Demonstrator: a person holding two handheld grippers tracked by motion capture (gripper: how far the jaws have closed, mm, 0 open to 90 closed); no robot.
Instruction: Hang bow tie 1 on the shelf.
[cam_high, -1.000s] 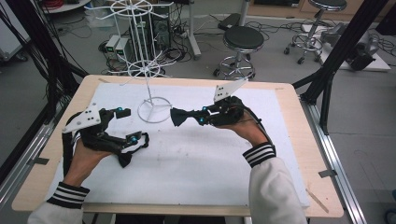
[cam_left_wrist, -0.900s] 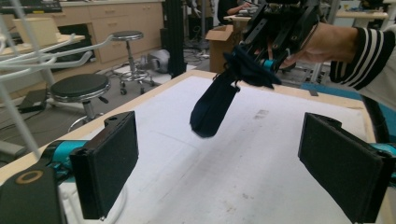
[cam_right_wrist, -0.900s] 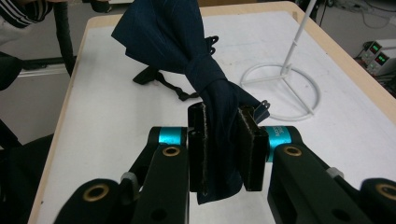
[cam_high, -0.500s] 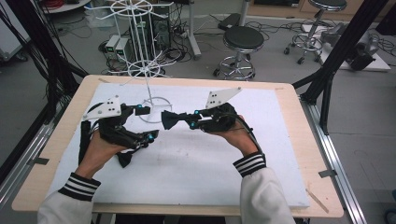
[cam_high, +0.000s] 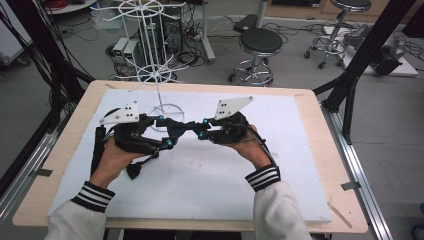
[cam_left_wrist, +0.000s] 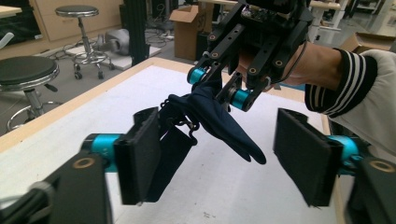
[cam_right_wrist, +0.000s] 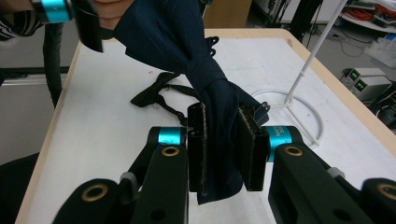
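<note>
2 grippers meet above the white mat, near the white wire stand. Right gripper is clenched on 1 wing of the navy bow tie, held clear of the mat. Left gripper has its jaws spread wide, the bow tie's strap against 1 pad.

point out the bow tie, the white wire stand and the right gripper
bow tie (cam_right_wrist: 219, 100), right gripper view, on the dark blue wing just above the jaws
white wire stand (cam_high: 156, 75), high view, on its upright pole
right gripper (cam_right_wrist: 223, 149), right gripper view, midway between its pads, shut on the cloth
</note>
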